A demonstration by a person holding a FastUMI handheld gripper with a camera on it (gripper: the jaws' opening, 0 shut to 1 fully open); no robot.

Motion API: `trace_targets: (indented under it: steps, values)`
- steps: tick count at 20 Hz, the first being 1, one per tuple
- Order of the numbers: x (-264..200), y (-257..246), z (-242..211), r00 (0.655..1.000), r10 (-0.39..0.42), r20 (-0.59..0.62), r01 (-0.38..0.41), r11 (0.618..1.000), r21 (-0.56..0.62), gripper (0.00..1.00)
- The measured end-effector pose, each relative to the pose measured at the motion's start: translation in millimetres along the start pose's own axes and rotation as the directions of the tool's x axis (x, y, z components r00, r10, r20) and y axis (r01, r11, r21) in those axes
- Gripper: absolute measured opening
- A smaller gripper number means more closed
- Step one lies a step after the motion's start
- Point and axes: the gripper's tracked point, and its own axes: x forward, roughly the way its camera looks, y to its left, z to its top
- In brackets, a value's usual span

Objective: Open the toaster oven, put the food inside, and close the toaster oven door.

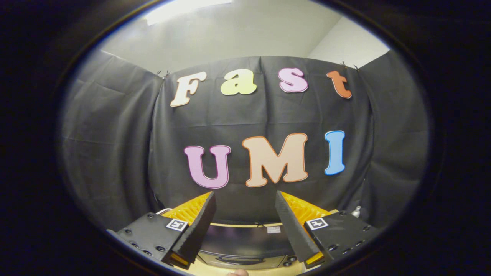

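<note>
The hand-held gripper (245, 199) is released, its two fingers spread wide with nothing between them, pointing at the black cloth wall (115, 145). Below and between the fingers lies the toaster oven (243, 245), seen from above, its dark top just beyond them and its front edge with knobs nearest the camera. It rests on a pale worktop (207, 270).

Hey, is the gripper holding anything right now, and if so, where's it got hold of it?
Nothing is held. The gripper has its jaws spread open above the toaster oven, with nothing between them.
</note>
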Motion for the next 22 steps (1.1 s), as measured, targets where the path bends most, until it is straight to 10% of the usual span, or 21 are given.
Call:
trace_targets:
  steps: [22]
  values:
    - [55.5,18.0,-281.1,0.94,-0.041,-0.339,0.036,0.999,-0.021,0.97]
